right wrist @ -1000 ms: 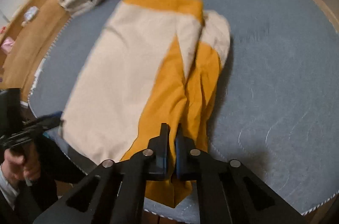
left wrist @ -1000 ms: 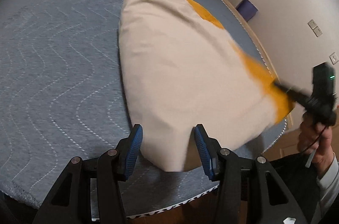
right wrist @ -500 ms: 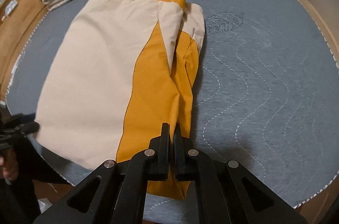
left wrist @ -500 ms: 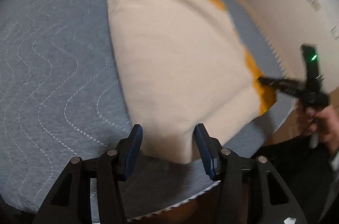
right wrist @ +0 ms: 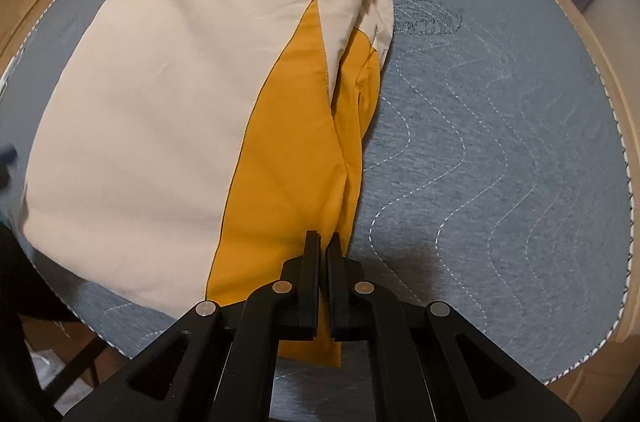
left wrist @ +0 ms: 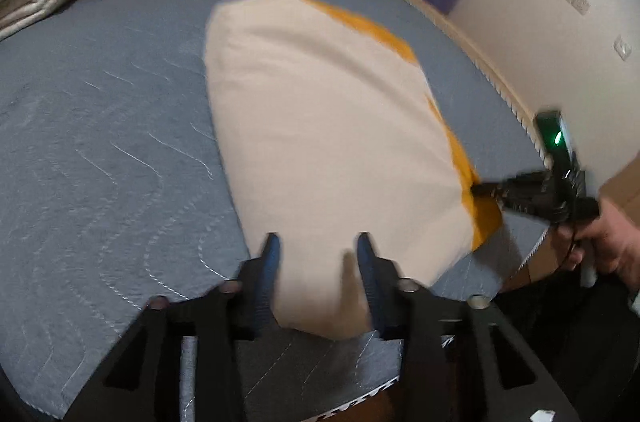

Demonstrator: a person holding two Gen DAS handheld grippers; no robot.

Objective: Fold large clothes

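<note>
A cream and mustard-yellow fabric garment [right wrist: 168,94] lies folded on the grey quilted bed [right wrist: 500,150], reaching its near edge. The right gripper [right wrist: 324,242] has its fingers pinched together on the garment's yellow hem. The left gripper [left wrist: 316,246] stands with fingers spread wide, the cream corner lying between them; motion blur hides any contact.

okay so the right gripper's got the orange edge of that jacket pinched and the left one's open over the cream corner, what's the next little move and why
Probably close the left gripper on the cream corner of the jacket. Its jaws stand open around that near edge, while the right gripper is shut on the orange hem. With both near corners held, the near end could be carried over the mattress for a fold.
</note>
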